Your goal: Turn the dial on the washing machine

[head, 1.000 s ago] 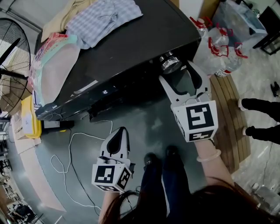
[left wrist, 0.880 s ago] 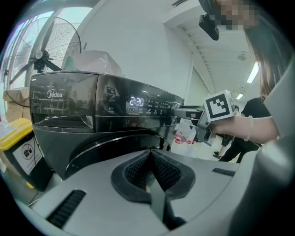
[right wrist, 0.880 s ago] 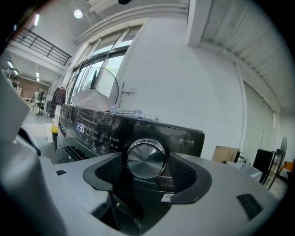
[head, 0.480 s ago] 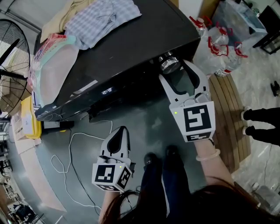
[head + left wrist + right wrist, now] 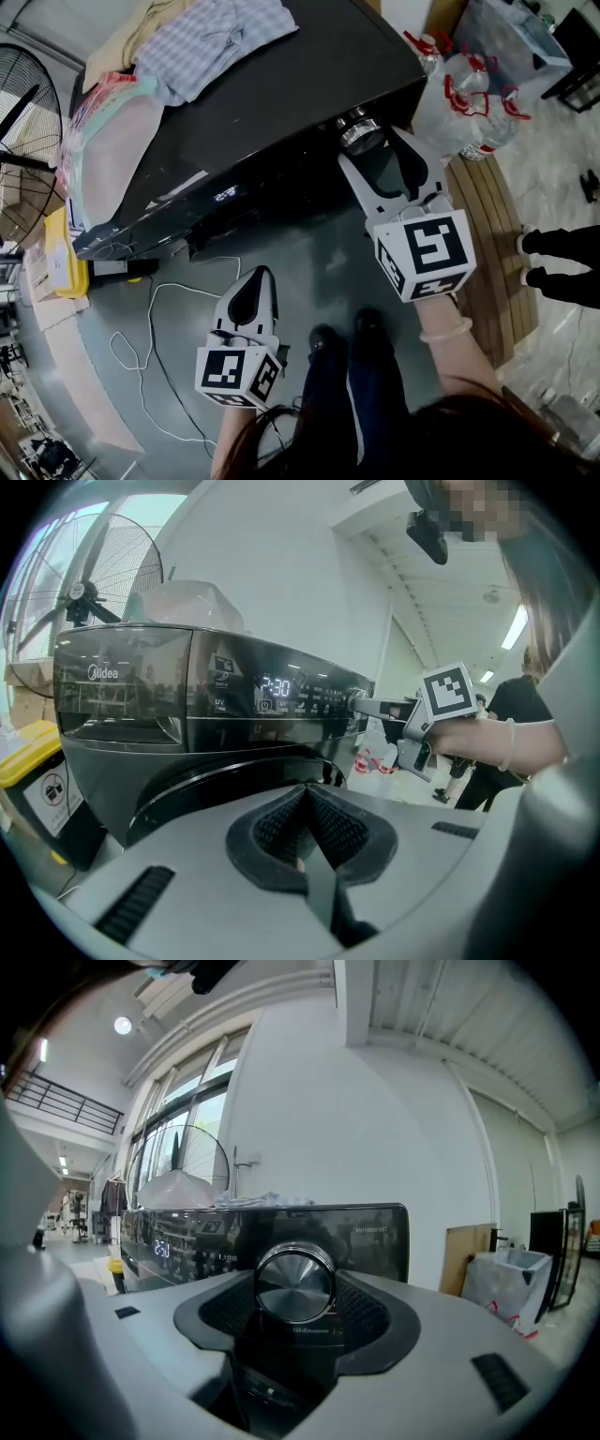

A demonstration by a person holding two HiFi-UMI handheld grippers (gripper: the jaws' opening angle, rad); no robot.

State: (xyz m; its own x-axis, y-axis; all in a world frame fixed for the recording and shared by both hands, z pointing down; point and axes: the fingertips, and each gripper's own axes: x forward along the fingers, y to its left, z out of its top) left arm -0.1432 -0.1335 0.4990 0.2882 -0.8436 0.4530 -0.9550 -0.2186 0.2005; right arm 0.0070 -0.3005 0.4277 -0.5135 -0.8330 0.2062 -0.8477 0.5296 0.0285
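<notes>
Right tongs (image 5: pixel 373 150): clenched on the dial (image 5: pixel 295 1283). The jaws have just been closing, and the brushed-metal knob sits squarely between the two black pads, which bear on its rim from either side. They are held nearly level and head-on to the knob, which suits a twist by rolling the wrist. Judgement: the turn is at or just past its start. How far the dial has gone cannot be read.

Left tongs (image 5: pixel 307 832): clenched on nothing, pads meeting in a closed V. They hang low over the floor, well apart from the machine, evidently parked out of the way, since the task needs one hand only.

The dial is at the right end of the control panel (image 5: pixel 197 691) on the washing machine (image 5: pixel 281 84), and the lit display (image 5: pixel 275 686) shows the machine is powered.

A checked cloth (image 5: pixel 220 37) and a plastic bag (image 5: pixel 112 141) lie on the machine's top, well clear of the dial. A white cable (image 5: pixel 155 309) trails across the floor near the person's feet, a possible trip hazard.
</notes>
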